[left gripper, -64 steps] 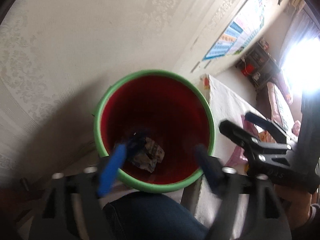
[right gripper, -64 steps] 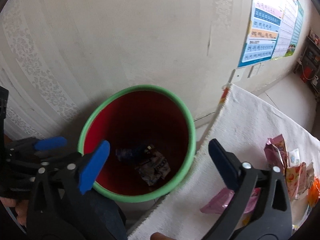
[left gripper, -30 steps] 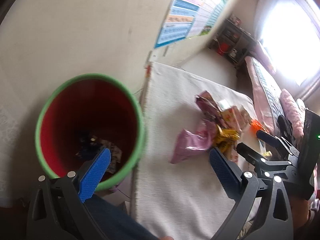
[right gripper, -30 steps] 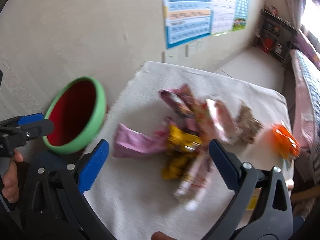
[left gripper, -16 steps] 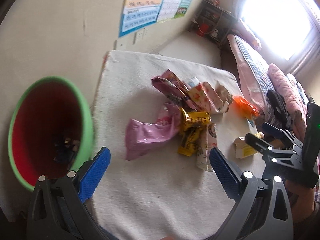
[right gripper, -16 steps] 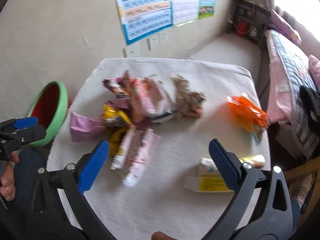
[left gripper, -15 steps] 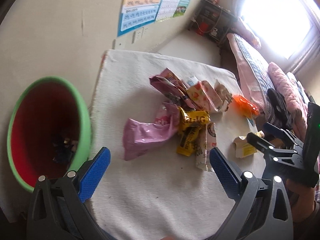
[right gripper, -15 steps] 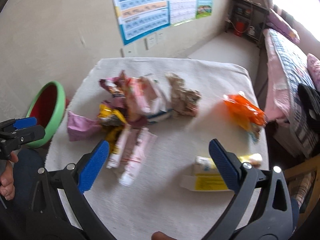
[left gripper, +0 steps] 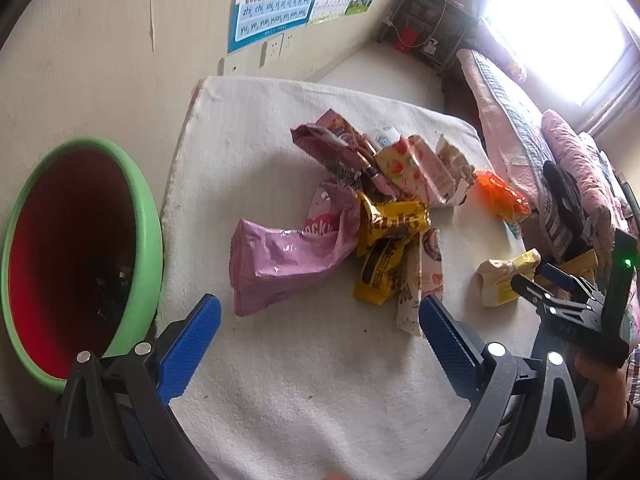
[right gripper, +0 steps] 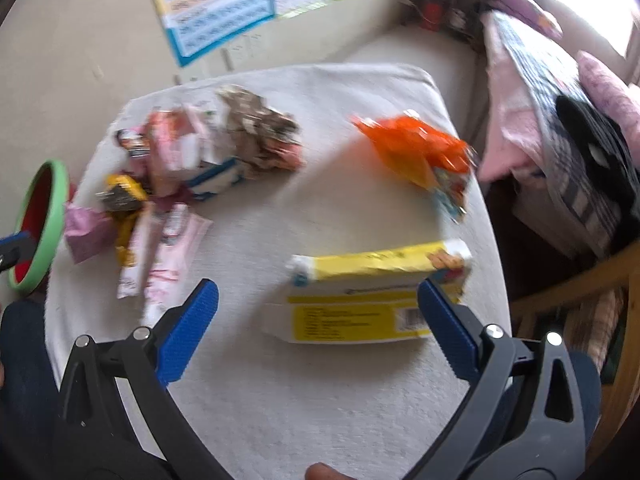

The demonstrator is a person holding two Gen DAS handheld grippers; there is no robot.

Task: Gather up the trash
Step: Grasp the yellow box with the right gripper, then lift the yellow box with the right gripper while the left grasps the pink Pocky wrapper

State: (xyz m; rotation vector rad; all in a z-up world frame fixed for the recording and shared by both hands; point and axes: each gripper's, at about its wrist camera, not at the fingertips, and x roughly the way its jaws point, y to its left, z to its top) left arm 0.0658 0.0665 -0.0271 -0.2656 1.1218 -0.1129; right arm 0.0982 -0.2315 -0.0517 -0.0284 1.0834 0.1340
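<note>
Both tools empty, blue pads spread apart; right tool (right gripper: pixel 316 320) lines up on yellow box (right gripper: pixel 372 300) near the surface's right edge; left tool (left gripper: pixel 320 336) faces pink wrapper (left gripper: pixel 288 252), nearest the bin (left gripper: pixel 148 216) at the left edge, presumably for short carries.

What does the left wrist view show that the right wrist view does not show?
Only the left wrist view shows the inside of the red bin, with some dark trash at its bottom, and the right tongs held by a hand. Only the right wrist view shows the yellow box from close up, with its barcode, lying between its own open tongs. Both views show the white cloth, the pile of wrappers, the orange wrapper and the green rim of the bin.
</note>
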